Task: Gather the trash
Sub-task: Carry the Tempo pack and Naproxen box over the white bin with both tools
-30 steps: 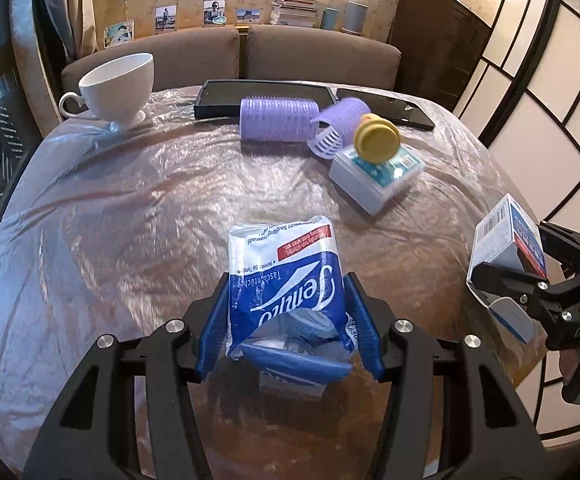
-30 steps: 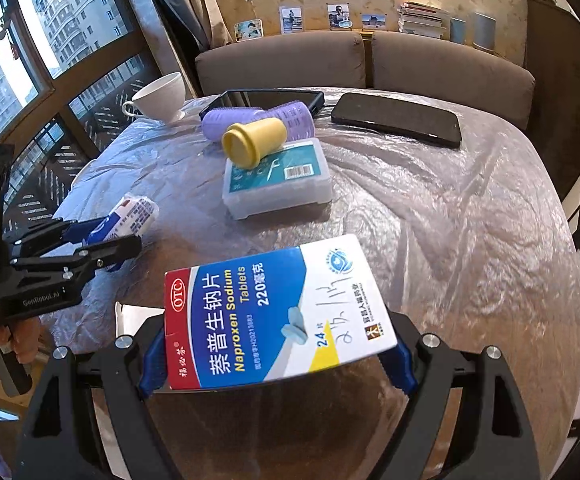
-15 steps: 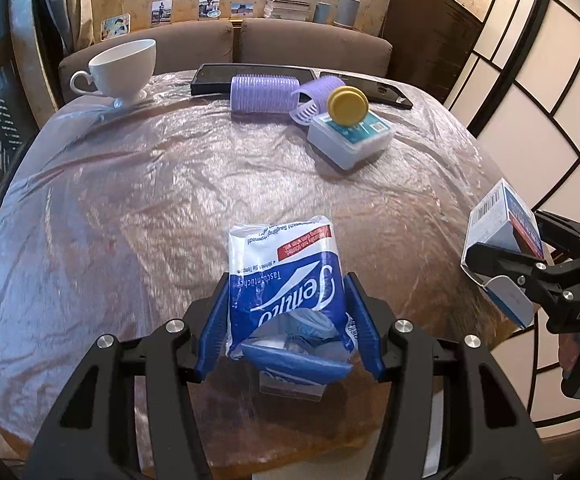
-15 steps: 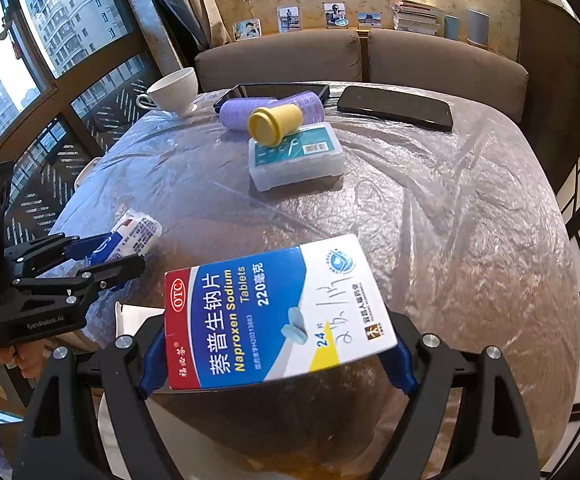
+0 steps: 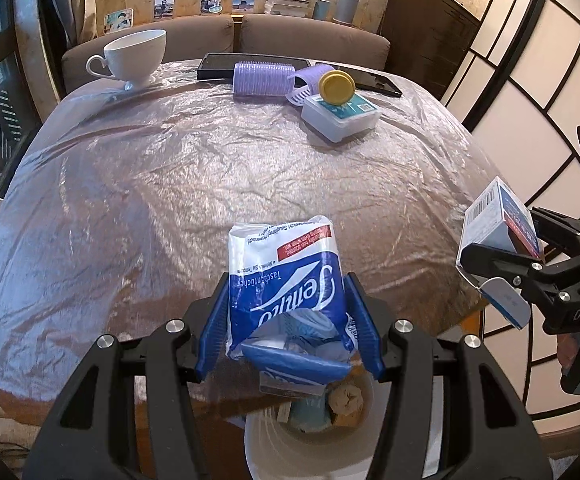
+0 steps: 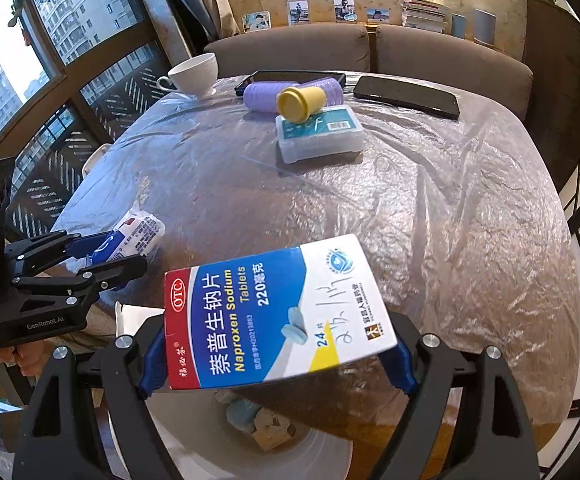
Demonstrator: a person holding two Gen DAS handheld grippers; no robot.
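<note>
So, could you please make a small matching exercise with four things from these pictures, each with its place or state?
Things:
1. tissue pack
2. medicine box
3. yellow cap
4. white cup

Places:
A. on the clear plastic case
B. in the right gripper
C. far left on the table
D. in the left gripper

Pairs: 1-D, 2-B, 3-A, 4-C
</note>
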